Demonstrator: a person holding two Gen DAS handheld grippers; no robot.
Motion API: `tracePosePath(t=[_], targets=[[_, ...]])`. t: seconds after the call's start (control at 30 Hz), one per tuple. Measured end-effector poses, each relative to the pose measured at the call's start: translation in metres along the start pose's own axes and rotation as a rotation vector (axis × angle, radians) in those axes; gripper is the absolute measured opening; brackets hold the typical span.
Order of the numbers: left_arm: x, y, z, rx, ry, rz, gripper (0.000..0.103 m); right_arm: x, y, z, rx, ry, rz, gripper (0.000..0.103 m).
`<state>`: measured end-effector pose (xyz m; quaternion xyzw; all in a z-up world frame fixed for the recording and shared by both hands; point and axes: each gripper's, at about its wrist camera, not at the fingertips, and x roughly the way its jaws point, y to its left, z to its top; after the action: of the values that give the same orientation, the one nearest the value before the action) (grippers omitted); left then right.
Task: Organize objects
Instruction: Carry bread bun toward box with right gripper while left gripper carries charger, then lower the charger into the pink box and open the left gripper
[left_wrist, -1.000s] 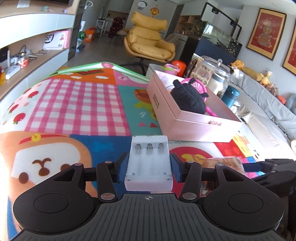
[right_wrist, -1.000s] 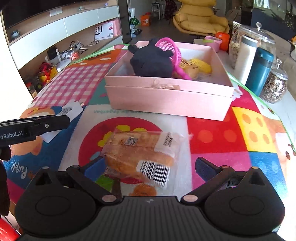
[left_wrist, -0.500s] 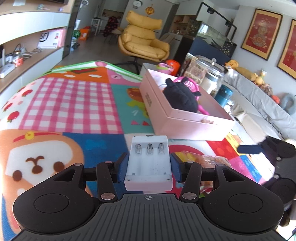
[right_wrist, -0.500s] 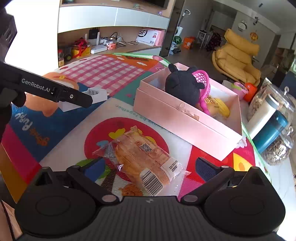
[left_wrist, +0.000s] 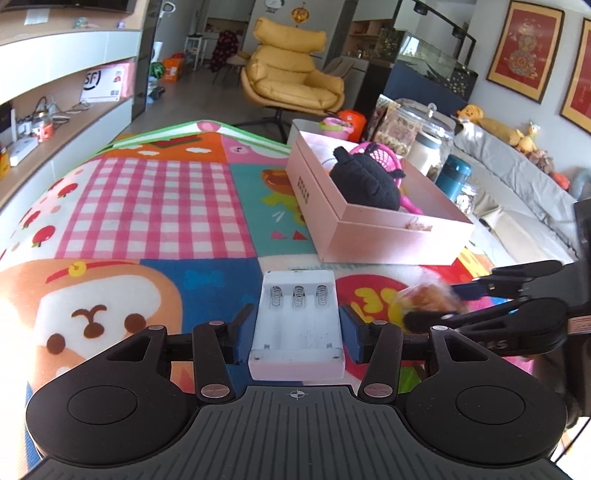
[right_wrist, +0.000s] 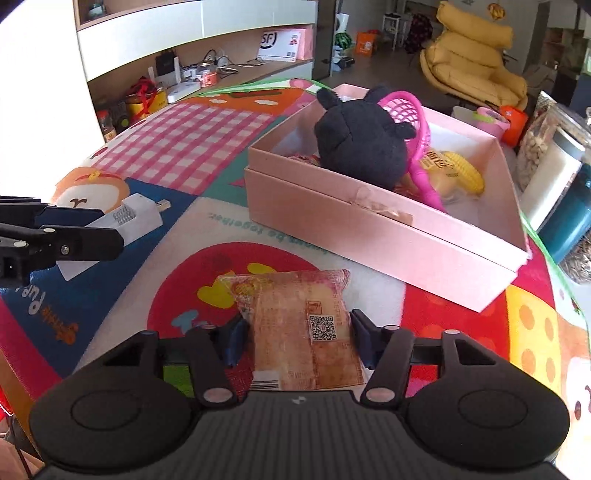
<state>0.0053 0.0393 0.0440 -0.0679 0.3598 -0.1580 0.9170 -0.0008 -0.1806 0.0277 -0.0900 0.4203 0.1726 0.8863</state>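
Well underway, by the look of it. One tabletop (right_wrist: 461, 314) under a bright cartoon mat, one pink box (right_wrist: 369, 229) toward its far side, already part filled: one black plush toy (right_wrist: 360, 147), one pink toy net (right_wrist: 413, 122), one yellow corn-shaped item (right_wrist: 463, 173), plus some wrapped snack half hidden beneath. Beside the box, two glass jars (left_wrist: 421, 127), one white canister and one teal bottle (left_wrist: 456, 177), apparently not in play.

Two items left outside the box, both now in a grip. Left gripper (left_wrist: 297, 328) closed snug on one white battery holder (left_wrist: 297, 325), three spring slots, held near the box's near corner. Right gripper (right_wrist: 297, 339) pinched against the sides of one packaged bread (right_wrist: 303, 328), QR label up; lifted or resting on the mat, hard to tell.

Remaining, as a guess: both carried over the rim and dropped in.
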Motion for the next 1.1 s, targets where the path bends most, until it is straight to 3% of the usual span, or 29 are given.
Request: tracePosePath(t=[0.13, 0.33, 0.43, 0.5, 0.57, 0.67, 0.87, 1.1], targets=[[-0.001, -0.021, 0.012, 0.032, -0.013, -0.040, 0.053, -0.040, -0.015, -0.010, 0.076, -0.079, -0.003, 0.055], [0.017, -0.101, 0.081, 0.185, -0.184, -0.133, 0.053, -0.082, -0.046, -0.015, 0.138, -0.190, -0.078, 0.055], [0.056, -0.134, 0.105, 0.183, -0.230, -0.119, 0.053, -0.083, -0.058, -0.021, 0.172, -0.198, -0.091, 0.055], [0.092, -0.148, 0.115, 0.178, -0.186, -0.083, 0.053, -0.082, -0.063, -0.027, 0.190, -0.199, -0.105, 0.055], [0.125, -0.157, 0.116, 0.193, -0.139, 0.012, 0.054, -0.083, -0.070, -0.033, 0.213, -0.198, -0.105, 0.055], [0.146, -0.153, 0.110, 0.182, -0.107, 0.037, 0.060, -0.081, -0.082, -0.043, 0.252, -0.184, -0.110, 0.055], [0.100, -0.126, 0.096, 0.135, -0.203, 0.023, 0.059, -0.065, -0.102, -0.049, 0.301, -0.139, -0.101, 0.055], [0.073, -0.087, 0.080, 0.059, -0.154, 0.005, 0.055, -0.047, -0.087, -0.038, 0.290, -0.128, -0.062, 0.055]])
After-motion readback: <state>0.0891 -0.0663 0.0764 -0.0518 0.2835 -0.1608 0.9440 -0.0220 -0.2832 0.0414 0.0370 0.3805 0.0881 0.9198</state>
